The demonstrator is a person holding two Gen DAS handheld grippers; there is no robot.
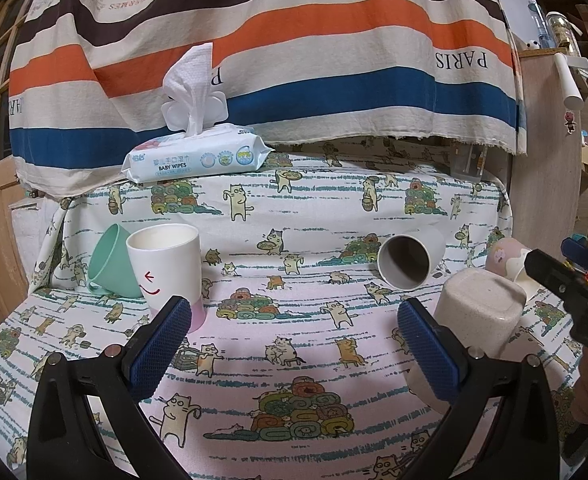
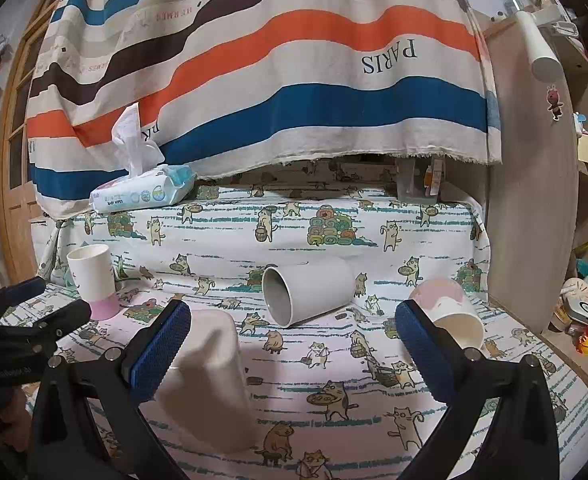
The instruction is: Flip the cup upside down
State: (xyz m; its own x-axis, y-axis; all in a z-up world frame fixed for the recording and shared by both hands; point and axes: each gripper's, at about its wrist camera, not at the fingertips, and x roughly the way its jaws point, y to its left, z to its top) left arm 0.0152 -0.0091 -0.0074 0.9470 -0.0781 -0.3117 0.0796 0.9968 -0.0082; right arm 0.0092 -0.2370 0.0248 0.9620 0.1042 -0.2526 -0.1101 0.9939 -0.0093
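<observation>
A beige speckled cup [image 1: 480, 314] stands upside down on the cat-print cloth, just right of my left gripper [image 1: 294, 344]; it also shows in the right wrist view [image 2: 209, 376], beside the left finger of my right gripper [image 2: 294, 344]. Both grippers are open and hold nothing. A grey cup [image 1: 410, 256] lies on its side mid-table, mouth toward me, and shows again in the right wrist view [image 2: 308, 292]. A white smiley cup with a pink base [image 1: 167, 272] stands upright at left. A mint cup [image 1: 113, 258] leans behind it. A pink-and-white cup [image 2: 450, 312] lies tipped at right.
A pack of baby wipes [image 1: 195, 158] sits on the raised back ledge. A striped cloth [image 1: 294, 60] hangs behind. A wooden cabinet side [image 2: 534, 200] bounds the table at right, with small items on a shelf beyond it.
</observation>
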